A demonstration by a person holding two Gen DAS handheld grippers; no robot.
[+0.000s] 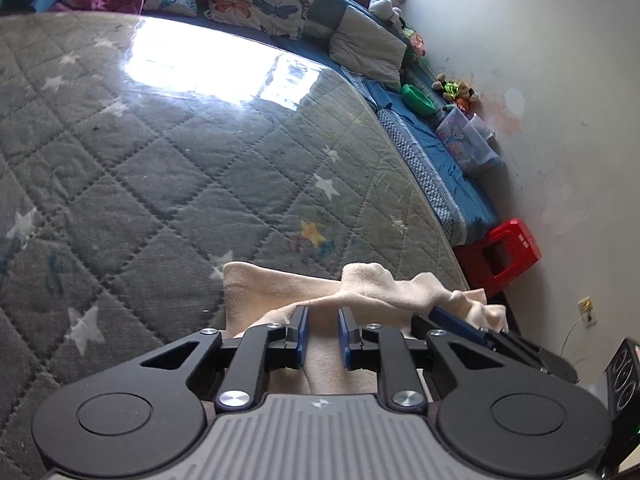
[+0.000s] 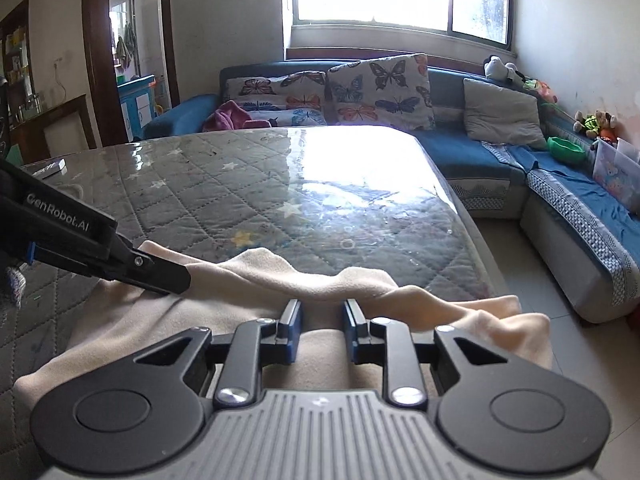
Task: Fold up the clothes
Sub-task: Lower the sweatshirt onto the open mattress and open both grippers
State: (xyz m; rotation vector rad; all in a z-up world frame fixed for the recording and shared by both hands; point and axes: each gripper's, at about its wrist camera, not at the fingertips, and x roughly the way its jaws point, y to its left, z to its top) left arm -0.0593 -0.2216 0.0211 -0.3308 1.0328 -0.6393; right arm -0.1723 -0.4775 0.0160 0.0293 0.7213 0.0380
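Cream garment hides both hand-held grippers' fingertips.

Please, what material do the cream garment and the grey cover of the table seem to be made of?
Cream garment: probably soft knit or fleece, matte, slightly fuzzy, lying in loose folds. Grey cover: quilted fabric with stitched diamonds and stars, apparently under a clear glossy sheet, because the window glare reflects sharply on it.

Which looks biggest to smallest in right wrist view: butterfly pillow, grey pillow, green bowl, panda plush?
1. butterfly pillow
2. grey pillow
3. green bowl and panda plush: they look alike, so unranked.
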